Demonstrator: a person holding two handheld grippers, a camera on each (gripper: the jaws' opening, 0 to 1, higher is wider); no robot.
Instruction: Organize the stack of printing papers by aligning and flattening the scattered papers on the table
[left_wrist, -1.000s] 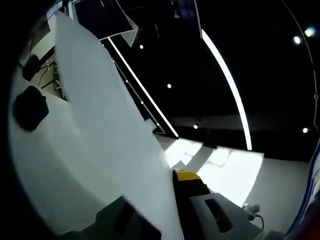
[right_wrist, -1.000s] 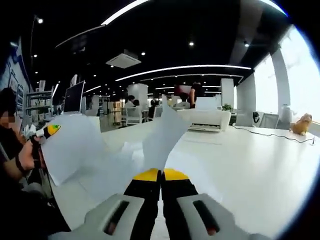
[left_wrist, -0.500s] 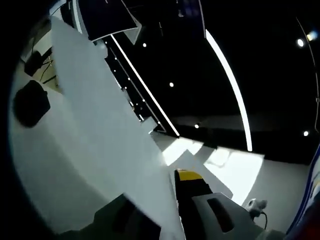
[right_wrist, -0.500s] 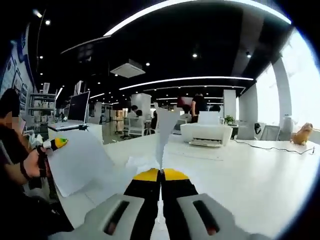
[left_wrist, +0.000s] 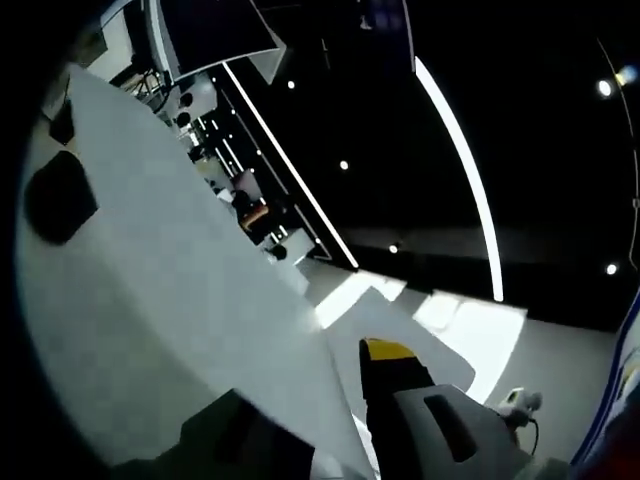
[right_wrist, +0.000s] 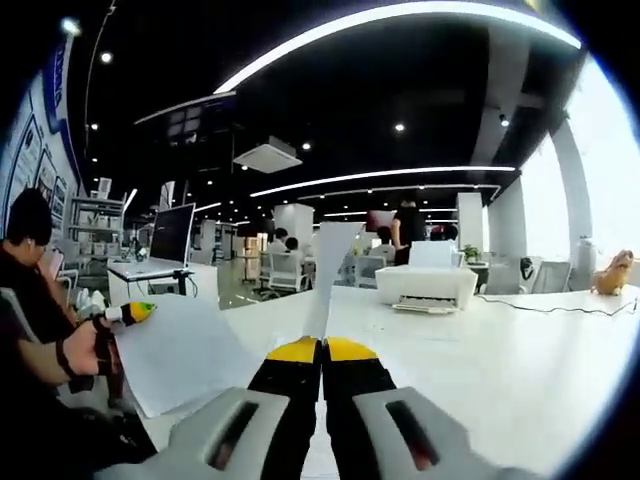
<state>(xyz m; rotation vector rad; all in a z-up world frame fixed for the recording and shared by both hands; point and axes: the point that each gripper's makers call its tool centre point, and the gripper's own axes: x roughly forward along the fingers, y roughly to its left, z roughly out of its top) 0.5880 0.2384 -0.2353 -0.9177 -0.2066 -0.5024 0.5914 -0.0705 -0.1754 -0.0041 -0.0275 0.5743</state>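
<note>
Both grippers are up off the table (right_wrist: 520, 350), each w/ paper in it. The right gripper (right_wrist: 321, 345) has its yellow-tipped jaws pressed together on a sheet (right_wrist: 328, 275) that stands nearly edge-on, rising straight up from the tips, long axis running away along the jaws. So that one's clenched on paper, no gap visible.

The left gripper (right_wrist: 128, 313) shows at the left of the right gripper view, in the person's hand (right_wrist: 88, 350), tip at the corner of a second sheet (right_wrist: 180, 350) that hangs flat-on & slopes down toward the table. In the left gripper view the same paper (left_wrist: 160, 300) covers the left jaw; only the right jaw's yellow tip is seen beside its edge. Looks gripped, but can't tell for sure if the jaws are fully closed.

Key relation: the two sheets are apart, left one low & to the left, right one upright in the middle. My guess is they need bringing together face-to-face, edges matched, then laid down on the table. A printer (right_wrist: 430, 285) sits further back.
</note>
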